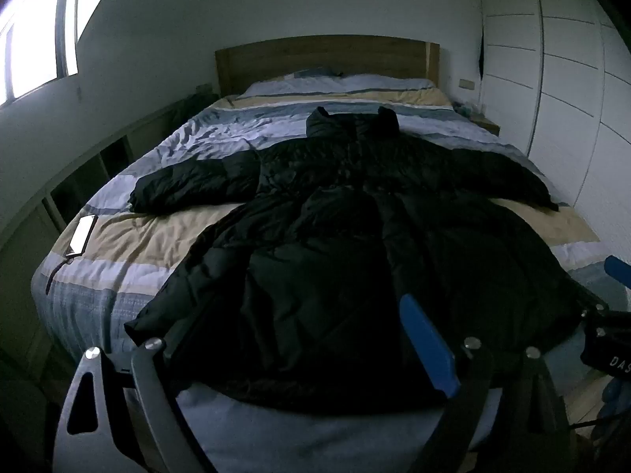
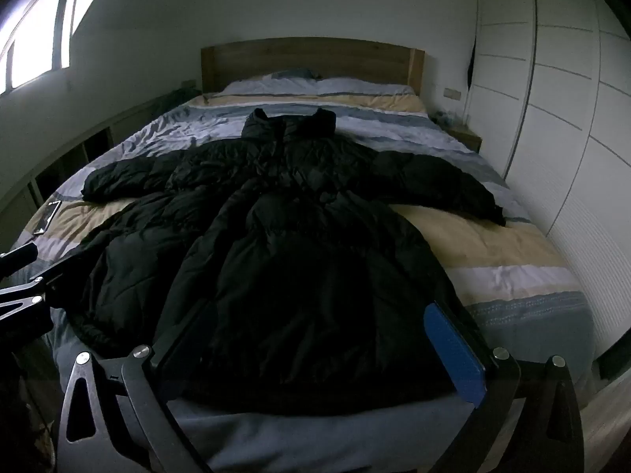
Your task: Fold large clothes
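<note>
Both grippers hang with fingers spread wide and nothing between them: the left gripper (image 1: 299,335) and right gripper (image 2: 315,339) hover over the hem of a black coat (image 2: 284,236) (puffy, quilted). It lies flat, sleeves out, on the striped bed (image 1: 157,236). A phone (image 1: 82,234) rests near the bed's left edge.

The white letters "DAS", cut off by the frame edge, stand on the right gripper (image 1: 609,354).
</note>
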